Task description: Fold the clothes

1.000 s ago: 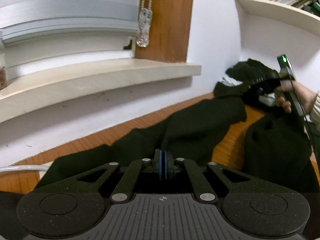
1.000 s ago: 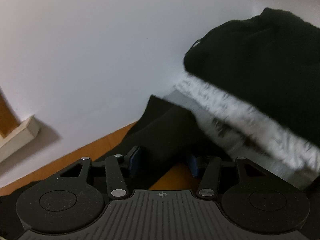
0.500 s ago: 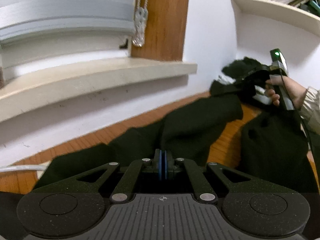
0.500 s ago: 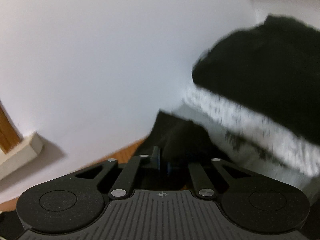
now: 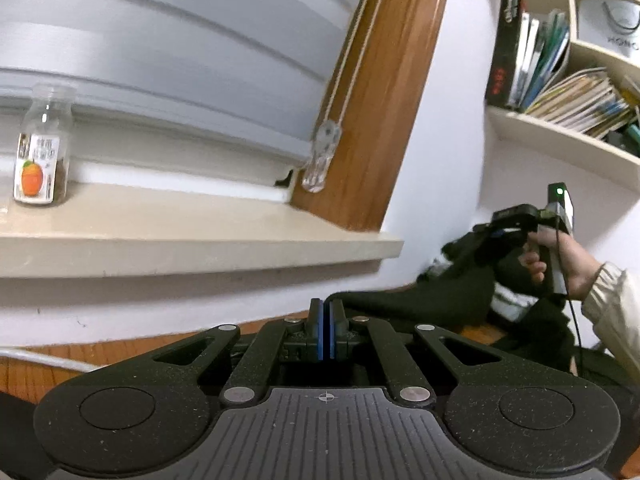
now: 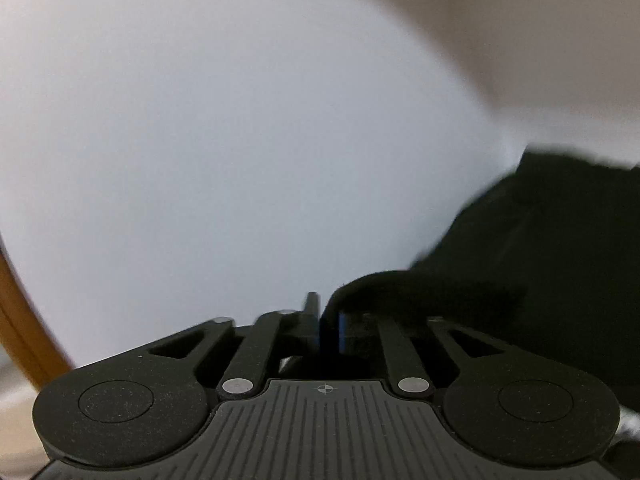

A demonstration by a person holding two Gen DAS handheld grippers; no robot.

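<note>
black cloth [image 5: 420,304] lay across the wooden table [image 5: 60,364] in the lower right of the left wrist view, running up to the right gripper [image 5: 498,226] in a hand [image 5: 560,256]. in the right wrist view the right gripper [image 6: 328,328] pinched a fold of the black cloth [image 6: 540,248]; its jaws had just opened a little. the left gripper [image 5: 326,332] was clenched with its blue pads pressed together. a glass jar [image 5: 42,144] stood on the sill [image 5: 200,232], upper left.

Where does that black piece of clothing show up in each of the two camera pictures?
Left wrist view: black garment stretches from centre to right, up to the right gripper.
Right wrist view: it fills the lower right, pinched between the pads.
Shared landmark: the white wall.
</note>
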